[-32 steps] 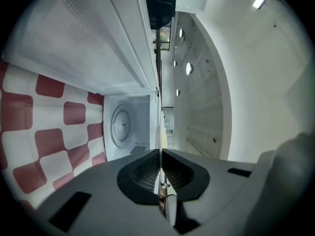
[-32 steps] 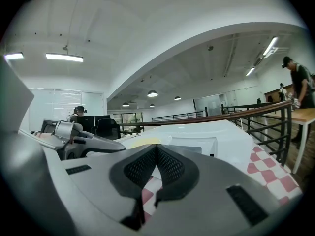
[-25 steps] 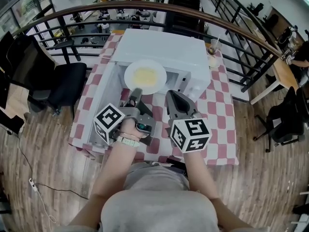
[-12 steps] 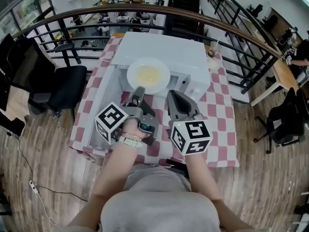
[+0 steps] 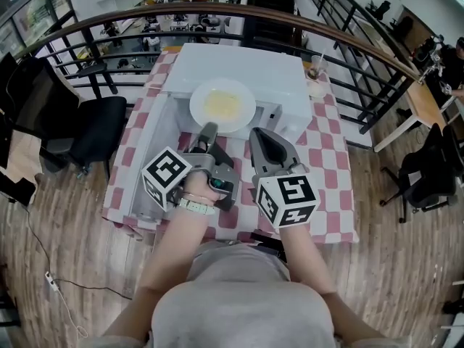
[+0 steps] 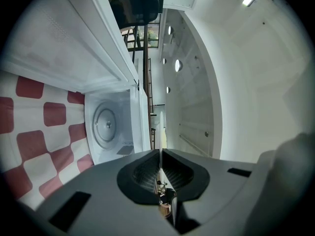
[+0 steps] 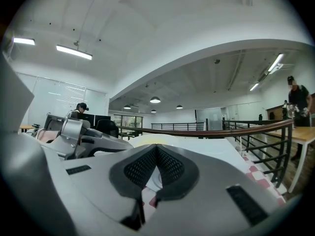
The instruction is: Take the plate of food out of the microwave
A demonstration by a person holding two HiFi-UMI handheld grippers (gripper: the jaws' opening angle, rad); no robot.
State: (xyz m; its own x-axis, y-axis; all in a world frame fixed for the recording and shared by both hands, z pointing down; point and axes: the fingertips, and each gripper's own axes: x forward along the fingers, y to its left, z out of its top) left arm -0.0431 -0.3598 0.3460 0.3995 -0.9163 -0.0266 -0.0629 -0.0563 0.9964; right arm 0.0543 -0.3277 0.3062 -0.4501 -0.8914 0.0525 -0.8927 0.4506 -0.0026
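Head view: the plate (image 5: 222,104), bearing yellow food (image 5: 220,106), sits at upper centre, outside the microwave (image 5: 243,67) and overlapping its front edge. The left gripper (image 5: 209,130) is clenched on the plate's near rim. The right gripper (image 5: 259,133) lies just to the right of it, pointing the same way, its jaws pressed together on nothing. The door (image 5: 154,151) hangs open at left, over the checked cloth (image 5: 328,167).

Left gripper view: the frame is rolled sideways. The two pads meet on the plate, seen edge-on as a thin pale line rising from them. At left centre the cavity is open and its turntable (image 6: 105,124) is bare. The door fills the upper left, and the cloth shows at the left edge.

Right gripper view: the jaw tips touch at centre and grasp nothing. The plate's pale edge shows just beyond them. The left gripper's body lies at left.
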